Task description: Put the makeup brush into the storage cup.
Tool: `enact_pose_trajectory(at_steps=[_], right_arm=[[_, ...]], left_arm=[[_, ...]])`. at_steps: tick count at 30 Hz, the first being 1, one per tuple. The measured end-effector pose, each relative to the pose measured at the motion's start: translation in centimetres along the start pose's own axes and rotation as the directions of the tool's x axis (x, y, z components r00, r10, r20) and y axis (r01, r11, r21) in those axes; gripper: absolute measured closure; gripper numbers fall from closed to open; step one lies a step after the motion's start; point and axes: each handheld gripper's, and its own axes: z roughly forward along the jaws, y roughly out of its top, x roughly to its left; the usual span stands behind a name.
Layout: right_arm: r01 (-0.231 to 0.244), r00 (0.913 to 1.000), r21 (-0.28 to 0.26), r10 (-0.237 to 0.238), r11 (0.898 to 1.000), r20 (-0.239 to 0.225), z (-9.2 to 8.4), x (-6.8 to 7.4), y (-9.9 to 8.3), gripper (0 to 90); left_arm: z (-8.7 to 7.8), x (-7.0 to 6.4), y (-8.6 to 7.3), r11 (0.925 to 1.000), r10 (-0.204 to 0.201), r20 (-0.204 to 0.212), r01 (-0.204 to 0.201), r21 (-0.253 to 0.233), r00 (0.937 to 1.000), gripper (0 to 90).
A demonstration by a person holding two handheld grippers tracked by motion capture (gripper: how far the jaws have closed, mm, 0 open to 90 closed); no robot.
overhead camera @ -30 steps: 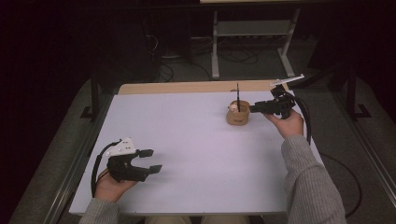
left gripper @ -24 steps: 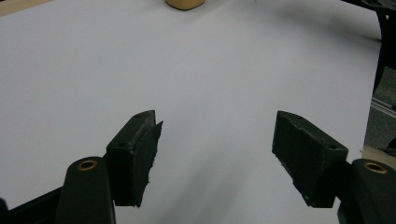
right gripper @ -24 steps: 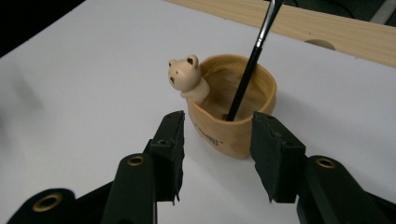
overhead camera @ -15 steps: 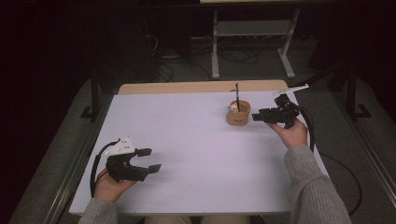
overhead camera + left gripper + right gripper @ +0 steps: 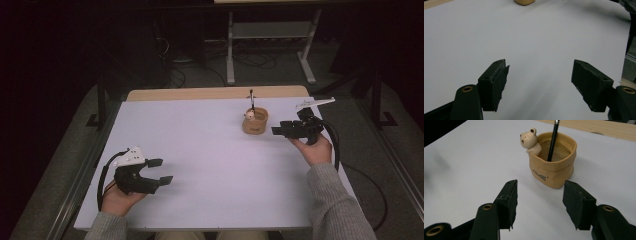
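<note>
A tan bag-shaped pot [image 5: 255, 121] [image 5: 554, 163] with a small bear figure [image 5: 529, 141] on its rim stands at the table's back right. A black pen [image 5: 252, 100] [image 5: 553, 140] stands upright inside it. My right gripper [image 5: 276, 131] [image 5: 539, 202] is open and empty, just right of the pot, jaws pointing at it. My left gripper [image 5: 160, 171] [image 5: 539, 85] rests open and empty near the front left of the table. The pot's base [image 5: 524, 2] peeks in at the top of the left gripper view.
The white tabletop [image 5: 200, 150] has a wooden strip [image 5: 215, 93] along its far edge. A metal stand [image 5: 270, 35] and cables lie on the dark floor beyond the table. A cable [image 5: 334, 145] loops from the right gripper past the table's right edge.
The right gripper has drawn back from the pot, toward the front right. The left gripper has stayed in place.
</note>
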Motion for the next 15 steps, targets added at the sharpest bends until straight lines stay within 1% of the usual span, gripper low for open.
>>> enact_pose_trajectory(at_steps=[6,11,13,15], right_arm=[[0.01,0.9998,-0.011,-0.01,1.0,-0.016,-0.4,0.6,-0.3,43.3],[0.02,0.9997,-0.018,-0.02,1.0,-0.015,-0.6,1.1,-0.7,42.0],[0.018,0.9997,-0.029,-0.019,0.999,-0.016,-0.7,1.3,-1.0,41.7],[0.022,0.9997,-0.024,-0.022,0.999,-0.014,-0.7,1.4,-1.2,41.5]], left_arm=[[0.1,0.0,0.0,1.0,0.0,-0.007,0.0,0.003,1.0,26.7],[0.2,0.0,0.0,1.0,-0.006,-0.008,0.006,0.001,0.9999,26.2],[0.2,0.0,0.0,1.0,-0.005,-0.009,0.005,0.003,0.9999,26.0],[0.2,0.0,0.0,1.0,-0.007,-0.009,0.007,0.002,0.9999,26.0]])
